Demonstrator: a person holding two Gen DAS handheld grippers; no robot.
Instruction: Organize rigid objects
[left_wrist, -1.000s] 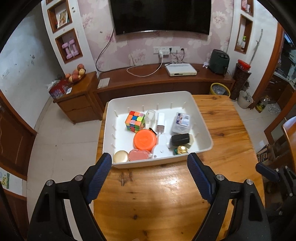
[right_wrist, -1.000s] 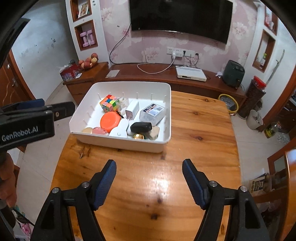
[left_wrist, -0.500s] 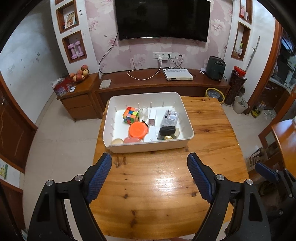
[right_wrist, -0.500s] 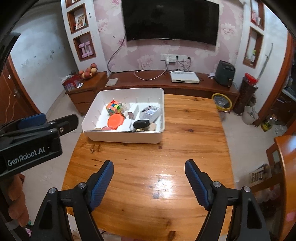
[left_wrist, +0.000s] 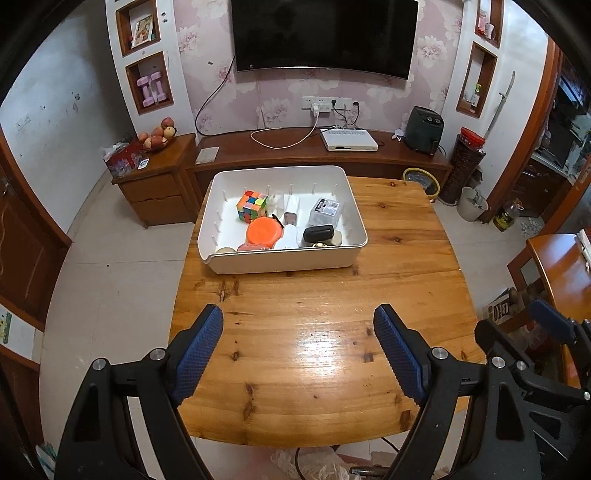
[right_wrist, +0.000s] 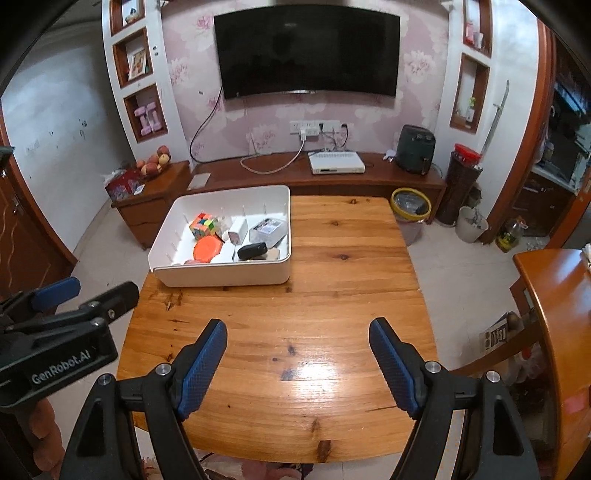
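Claws (left_wrist: 298, 349) (right_wrist: 297, 360) both gape empty above bare worktop (left_wrist: 317, 332); objects sit gathered in bin (left_wrist: 280, 258) at twelve o'clock, evidently sorted.

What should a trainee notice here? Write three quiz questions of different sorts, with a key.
1. True or false: the left tongs hold the Rubik's cube.
2. Where does the white bin sit on the wooden table?
A. far left part
B. near right corner
C. centre of the near edge
3. Fill in: the round lid in the bin is ____ in colour.

Key:
1. False; both the left and right tongs are open with nothing between them.
2. A
3. orange
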